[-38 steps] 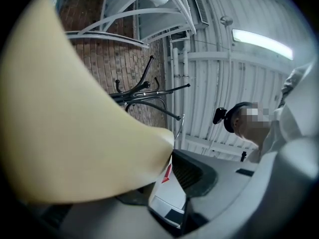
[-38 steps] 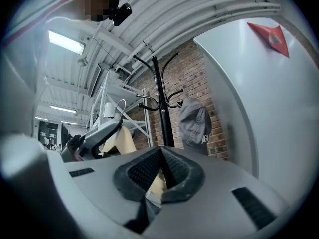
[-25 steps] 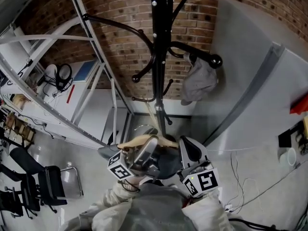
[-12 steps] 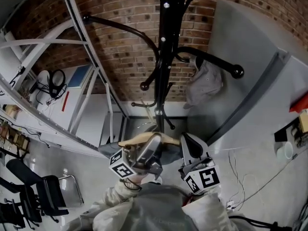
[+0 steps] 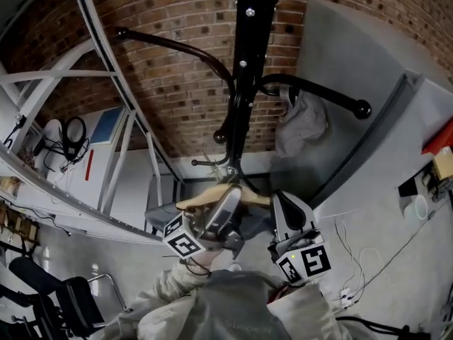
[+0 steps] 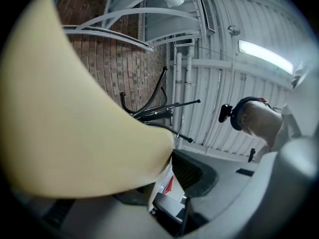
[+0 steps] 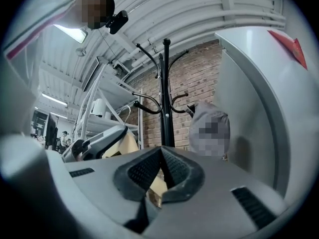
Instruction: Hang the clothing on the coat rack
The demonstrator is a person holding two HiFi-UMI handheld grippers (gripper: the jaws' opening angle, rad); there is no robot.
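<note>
A black coat rack (image 5: 251, 62) stands in front of a brick wall, with a grey garment (image 5: 301, 122) hanging from its right arm. Below it I hold a pale wooden hanger (image 5: 205, 200) that carries dark grey clothing (image 5: 161, 214). My left gripper (image 5: 225, 204) is shut on the hanger's left half, and the wood (image 6: 75, 123) fills the left gripper view. My right gripper (image 5: 283, 202) is shut on the right end, with a sliver of wood between its pads (image 7: 160, 158). The rack (image 7: 166, 98) rises straight ahead in the right gripper view.
A white metal shelving frame (image 5: 106, 119) leans in at the left, with headphones (image 5: 71, 133) on a shelf. A grey partition panel (image 5: 354, 62) stands close on the right of the rack. Cables (image 5: 368, 261) lie on the floor at right, and a chair (image 5: 71, 310) sits at lower left.
Both grippers and the hanger have risen slightly toward the rack. The rack looms larger and its right arm with the grey garment has shifted right in the head view.
</note>
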